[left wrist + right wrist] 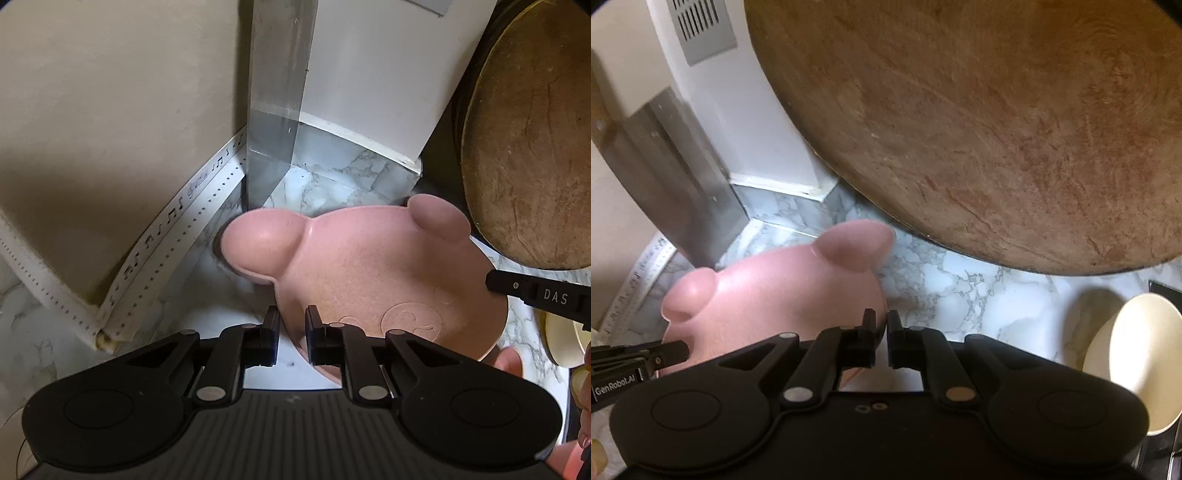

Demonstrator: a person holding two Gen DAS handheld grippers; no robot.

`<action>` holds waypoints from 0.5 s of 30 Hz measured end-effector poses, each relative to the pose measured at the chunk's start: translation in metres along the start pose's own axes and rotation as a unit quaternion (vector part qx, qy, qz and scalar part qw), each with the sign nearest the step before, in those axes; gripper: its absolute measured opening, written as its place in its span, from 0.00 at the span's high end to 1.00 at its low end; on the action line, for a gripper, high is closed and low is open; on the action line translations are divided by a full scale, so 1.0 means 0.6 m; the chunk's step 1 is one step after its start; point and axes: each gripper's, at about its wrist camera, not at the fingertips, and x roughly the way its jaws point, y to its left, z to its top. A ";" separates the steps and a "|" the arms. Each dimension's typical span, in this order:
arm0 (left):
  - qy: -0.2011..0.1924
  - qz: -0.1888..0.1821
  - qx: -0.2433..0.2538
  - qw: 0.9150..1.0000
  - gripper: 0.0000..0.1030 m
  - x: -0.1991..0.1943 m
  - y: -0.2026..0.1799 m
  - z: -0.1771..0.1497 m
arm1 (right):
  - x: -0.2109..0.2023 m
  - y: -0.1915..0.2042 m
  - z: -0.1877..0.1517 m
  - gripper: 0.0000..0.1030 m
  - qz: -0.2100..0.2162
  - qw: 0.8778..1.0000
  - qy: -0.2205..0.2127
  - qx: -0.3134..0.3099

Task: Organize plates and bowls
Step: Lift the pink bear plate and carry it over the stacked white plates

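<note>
White-veined marble counter (pixel 325 184) in a corner, a round wooden board (pixel 979 129) leaning behind. On it lies a matte pink, speckled plate (pixel 369 266) with two rounded ears. Both grippers — left gripper (pixel 291 334) and right gripper (pixel 881 338) — pinch opposite rims, jaws nearly closed. Lifting it level likely comes next; a cream bowl (pixel 1137 369) waits nearby.
</note>
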 end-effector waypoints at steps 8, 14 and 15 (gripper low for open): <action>-0.022 0.004 0.007 1.000 0.87 -0.049 -0.001 -0.009 | -0.040 0.002 -0.013 0.93 0.018 1.000 -0.008 -0.001; -0.042 0.009 0.007 0.999 0.87 -0.097 -0.002 -0.031 | -0.090 0.010 -0.033 0.93 0.023 0.999 -0.026 -0.010; -0.044 0.008 0.006 0.999 0.87 -0.105 -0.001 -0.035 | -0.100 0.011 -0.038 0.93 0.026 0.999 -0.029 -0.012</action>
